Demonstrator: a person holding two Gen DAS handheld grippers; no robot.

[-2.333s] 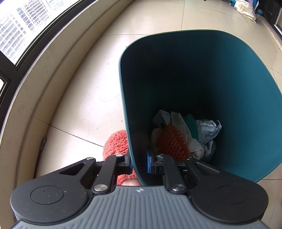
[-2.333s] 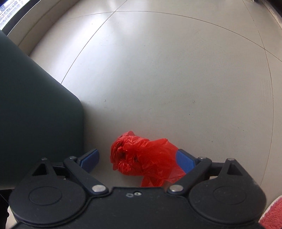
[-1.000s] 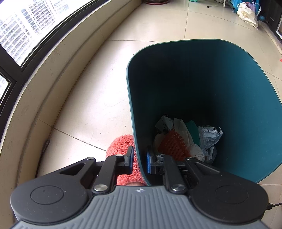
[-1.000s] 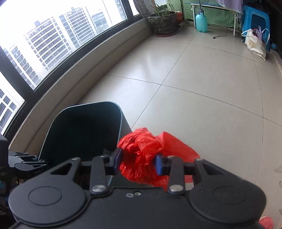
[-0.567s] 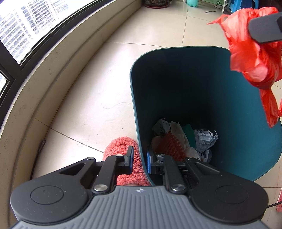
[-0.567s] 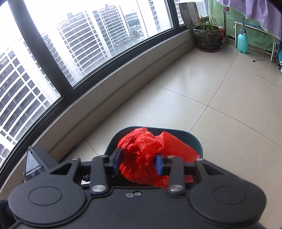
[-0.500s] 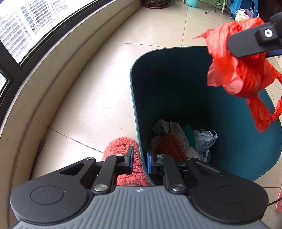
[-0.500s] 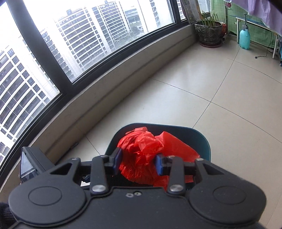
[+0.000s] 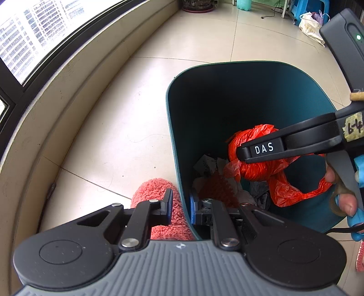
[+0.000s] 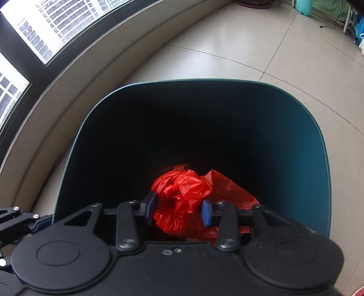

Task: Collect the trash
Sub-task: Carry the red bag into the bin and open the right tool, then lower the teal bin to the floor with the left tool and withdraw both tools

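Down by the near wall of the teal trash bin (image 9: pixel 227 95), the left tool (image 9: pixel 180 208) is clamped shut on the bin's rim, one blue pad outside and one inside. Just outside that wall, touching the bin's side, sits a fuzzy pink slipper (image 9: pixel 159 189) on the tiled floor (image 9: pixel 127 127). Inside the bin, the right tool (image 10: pixel 179 208) reaches down from the bin's right side, its blue pads pressed against a crumpled red plastic bag (image 10: pixel 184 193); the bag bulges out between them and a loop of it hangs below. So the bag is gripped, inside the bin's mouth and above the bottom. A person's fingers (image 9: pixel 345 202) curl on that tool's handle at the bin's right edge. Under the bag, on the bin's bottom, lies crumpled white paper (image 9: pixel 211 162) with a reddish ridged piece (image 9: pixel 216 189) beside it. Beyond the bin's far rim the floor runs to a curved window ledge (image 10: pixel 95 59), and farther still a plant pot (image 9: pixel 198 5) stands against it.
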